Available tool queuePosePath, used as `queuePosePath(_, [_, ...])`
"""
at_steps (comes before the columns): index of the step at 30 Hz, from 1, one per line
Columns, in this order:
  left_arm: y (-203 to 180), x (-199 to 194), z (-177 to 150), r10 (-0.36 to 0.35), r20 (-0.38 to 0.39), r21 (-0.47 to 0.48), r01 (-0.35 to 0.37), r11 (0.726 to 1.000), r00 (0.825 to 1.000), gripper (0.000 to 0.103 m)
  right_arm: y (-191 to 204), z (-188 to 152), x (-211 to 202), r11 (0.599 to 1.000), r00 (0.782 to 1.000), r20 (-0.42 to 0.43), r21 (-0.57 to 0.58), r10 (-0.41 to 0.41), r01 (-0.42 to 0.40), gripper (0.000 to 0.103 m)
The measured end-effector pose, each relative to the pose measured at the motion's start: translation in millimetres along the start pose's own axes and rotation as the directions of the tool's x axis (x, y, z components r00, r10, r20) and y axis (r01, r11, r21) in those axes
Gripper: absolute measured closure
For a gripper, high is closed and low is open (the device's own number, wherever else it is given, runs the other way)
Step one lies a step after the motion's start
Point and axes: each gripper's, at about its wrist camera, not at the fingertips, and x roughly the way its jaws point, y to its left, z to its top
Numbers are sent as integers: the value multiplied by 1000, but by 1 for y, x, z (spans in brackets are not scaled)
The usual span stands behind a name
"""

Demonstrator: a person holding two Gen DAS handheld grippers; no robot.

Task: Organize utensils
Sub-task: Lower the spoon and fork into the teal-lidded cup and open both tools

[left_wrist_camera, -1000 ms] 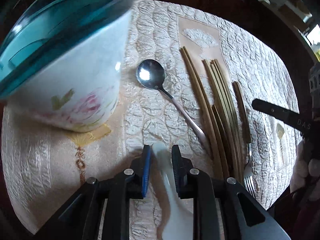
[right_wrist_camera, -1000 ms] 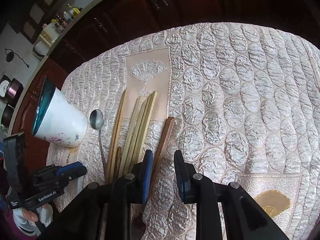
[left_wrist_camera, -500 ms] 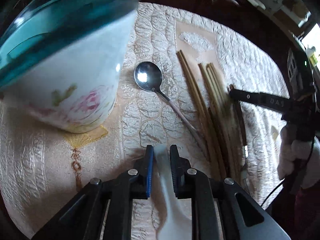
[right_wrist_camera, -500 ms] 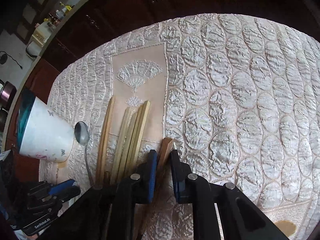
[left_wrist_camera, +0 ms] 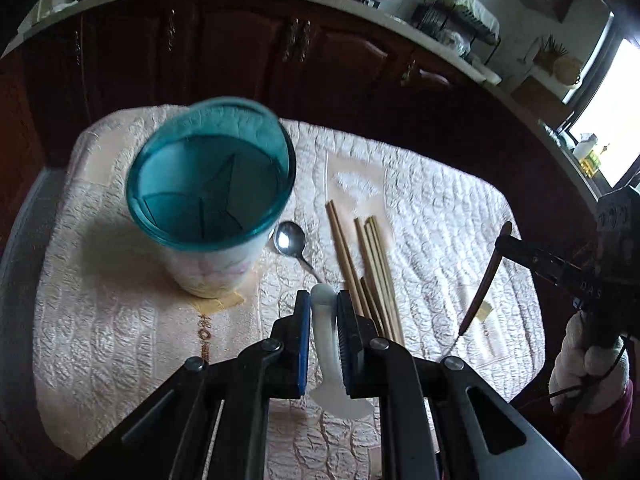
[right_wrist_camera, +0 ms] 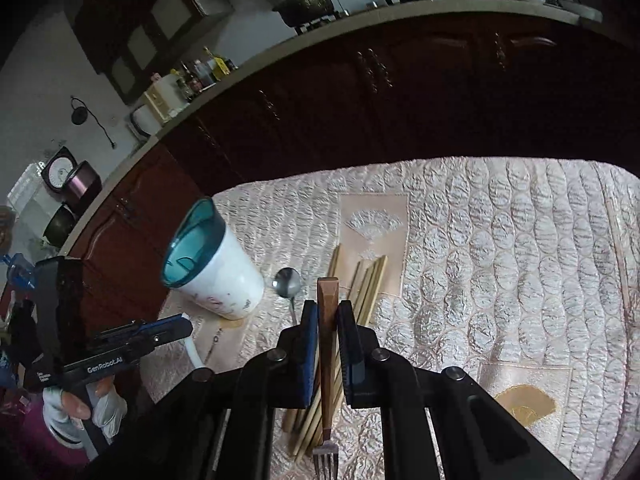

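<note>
My left gripper (left_wrist_camera: 323, 300) has its jaws closing, pads pressed on the handle of a white spoon (left_wrist_camera: 326, 340) held above the cloth. A white holder cup (left_wrist_camera: 212, 184) with a teal divided rim stands just ahead and to the left. My right gripper (right_wrist_camera: 328, 308) is shut on the wooden handle of a fork (right_wrist_camera: 327, 292), whose tines hang below near the camera. A metal spoon (left_wrist_camera: 289, 238) and several bamboo chopsticks (left_wrist_camera: 374, 264) lie on the cloth between the grippers. The right wrist view also shows the cup (right_wrist_camera: 218, 264), the left gripper (right_wrist_camera: 186, 326) and the white spoon (right_wrist_camera: 194, 354).
A quilted cream tablecloth (right_wrist_camera: 500, 260) covers the table, bare to the right of the chopsticks. Dark wooden cabinets (left_wrist_camera: 320, 52) under a counter stand close behind the table's far edge. A gloved hand (right_wrist_camera: 80, 404) holds the left gripper.
Both grippers have risen off the cloth and tilted up. The left one lifted the white spoon; the right one closed on the fork handle and lifted it clear of the chopsticks.
</note>
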Motion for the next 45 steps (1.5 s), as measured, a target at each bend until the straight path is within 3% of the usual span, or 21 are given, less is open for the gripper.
queuePosePath(8, [-3, -67, 39, -22, 148, 7, 21, 1000, 989, 90, 53, 36, -36, 992, 992, 99, -106, 80, -69, 91])
queuePosePath(12, [6, -93, 66, 49, 245, 14, -54, 998, 968, 90, 86, 64, -43, 979, 980, 143, -169, 134, -109, 91])
queuePosePath(17, [25, -95, 99, 182, 337, -15, -188, 982, 924, 90, 127, 102, -36, 960, 964, 185, -240, 193, -147, 91])
queuePosePath(21, [44, -78, 119, 263, 355, -64, -257, 964, 897, 90, 154, 124, -19, 947, 962, 189, -290, 195, -135, 91])
queuePosePath(25, [56, -57, 127, 305, 342, -96, -290, 952, 889, 90, 171, 138, 8, 945, 969, 187, -312, 162, -98, 91])
queuePosePath(31, [56, -27, 125, 340, 319, -57, -340, 939, 885, 90, 166, 139, 60, 955, 983, 122, -281, 136, -97, 91])
queuePosePath(37, [46, -14, 121, 386, 348, -17, -406, 914, 854, 89, 153, 128, 104, 958, 992, 31, -264, 122, -109, 91])
queuePosePath(41, [48, -16, 127, 377, 344, -13, -397, 918, 860, 89, 147, 120, 121, 958, 993, -11, -262, 120, -119, 91])
queuePosePath(45, [44, -12, 127, 347, 338, 51, -385, 922, 875, 89, 140, 115, 129, 960, 992, -27, -249, 123, -126, 91])
